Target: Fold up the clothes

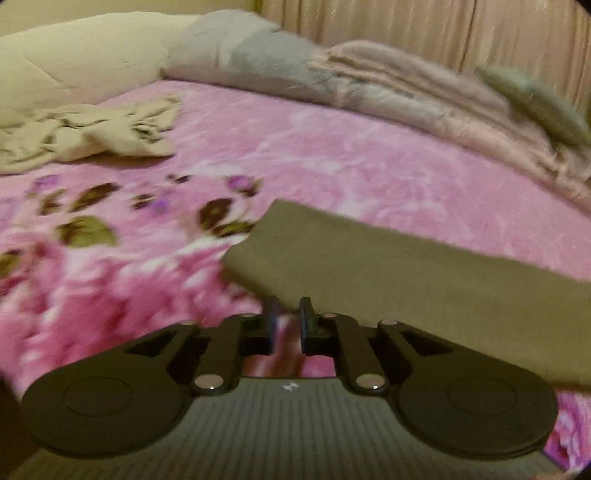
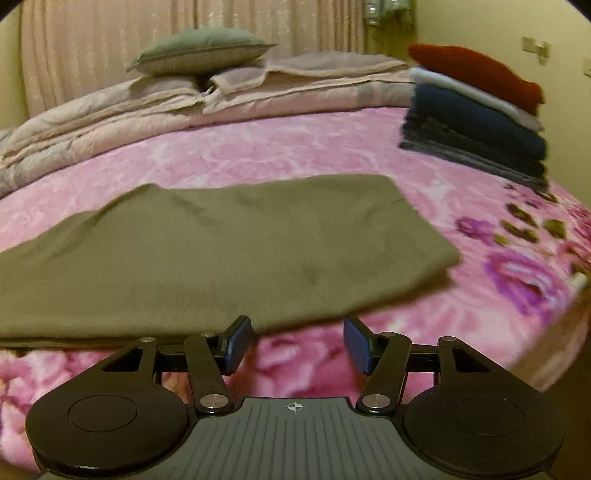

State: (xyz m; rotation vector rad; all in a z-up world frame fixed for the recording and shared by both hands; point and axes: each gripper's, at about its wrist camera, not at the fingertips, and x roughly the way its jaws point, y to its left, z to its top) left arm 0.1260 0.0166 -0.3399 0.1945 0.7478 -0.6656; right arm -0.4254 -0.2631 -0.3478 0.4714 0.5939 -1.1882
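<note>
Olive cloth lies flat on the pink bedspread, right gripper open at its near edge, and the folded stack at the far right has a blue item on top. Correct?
Not quite. In the right wrist view the folded stack has a red item on top; the dark blue one sits lower. The olive cloth does lie flat on the pink bedspread, with the right gripper open at its near edge.

A bed with a pink floral blanket (image 2: 295, 147) stands before pleated beige curtains (image 2: 110, 33) and yellowish walls (image 2: 480, 22).

Matt olive garment (image 2: 221, 251), seemingly plush blanket (image 2: 295, 147)
</note>
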